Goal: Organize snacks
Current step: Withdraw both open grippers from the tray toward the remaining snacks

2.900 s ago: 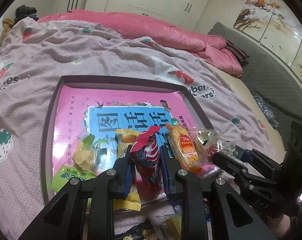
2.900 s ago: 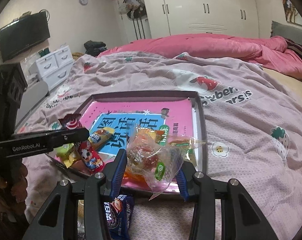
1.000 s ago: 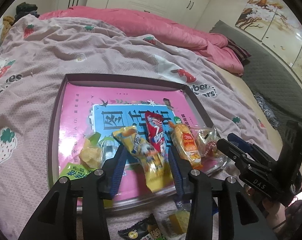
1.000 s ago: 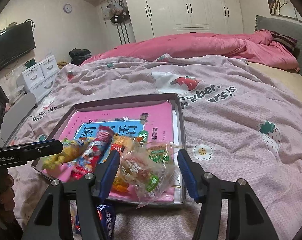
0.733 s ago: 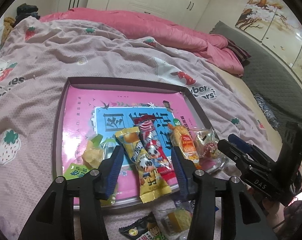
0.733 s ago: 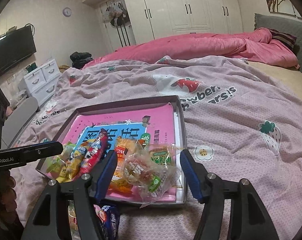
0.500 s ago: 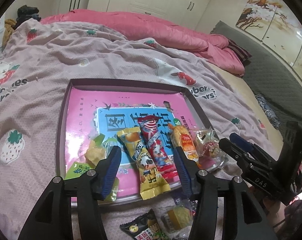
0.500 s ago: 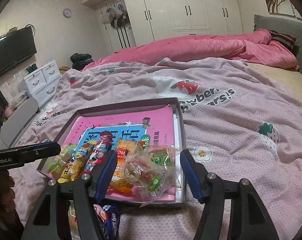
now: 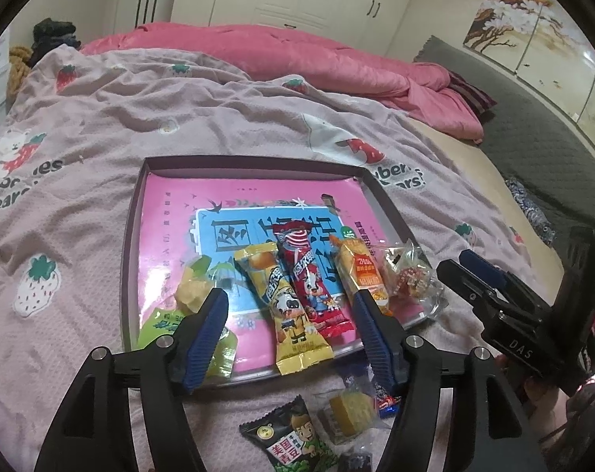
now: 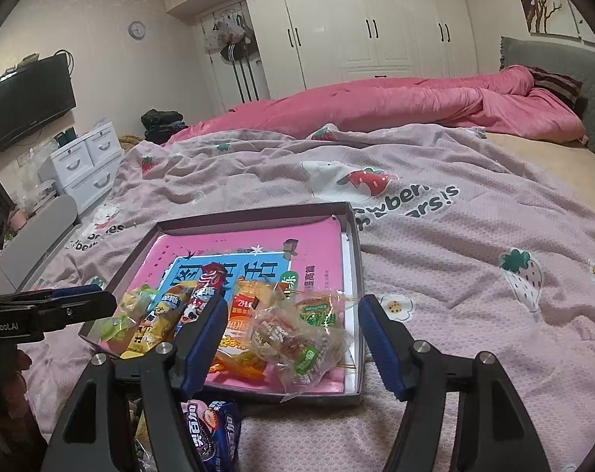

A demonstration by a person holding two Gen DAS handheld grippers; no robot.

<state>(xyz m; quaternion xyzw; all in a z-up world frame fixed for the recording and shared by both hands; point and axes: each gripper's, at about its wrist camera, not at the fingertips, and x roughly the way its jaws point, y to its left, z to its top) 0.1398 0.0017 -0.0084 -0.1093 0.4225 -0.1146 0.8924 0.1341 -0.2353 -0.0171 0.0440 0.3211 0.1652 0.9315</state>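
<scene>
A dark shallow tray [image 9: 254, 161] with a pink book in it lies on the bedspread. Along its near edge lie a green packet [image 9: 163, 322], a yellow packet [image 9: 285, 306], a red packet [image 9: 309, 275], an orange packet [image 9: 360, 271] and a clear bag of sweets [image 10: 293, 338]. My left gripper [image 9: 289, 299] hovers over the yellow and red packets with its jaws opening, pads clear of both. My right gripper [image 10: 293, 306] stands over the clear bag, its jaws opening too, and the bag rests loose in the tray.
Loose snacks lie on the bedspread in front of the tray: a black and green packet [image 9: 293, 444], a wrapped yellow cake [image 9: 352, 413] and a blue packet [image 10: 215, 436]. A pink duvet [image 10: 376, 106] is heaped at the back. White drawers [image 10: 85, 165] stand far left.
The left gripper let go of the red packet, which now lies in the tray beside the yellow one. The right gripper released the clear bag. Both jaws have widened.
</scene>
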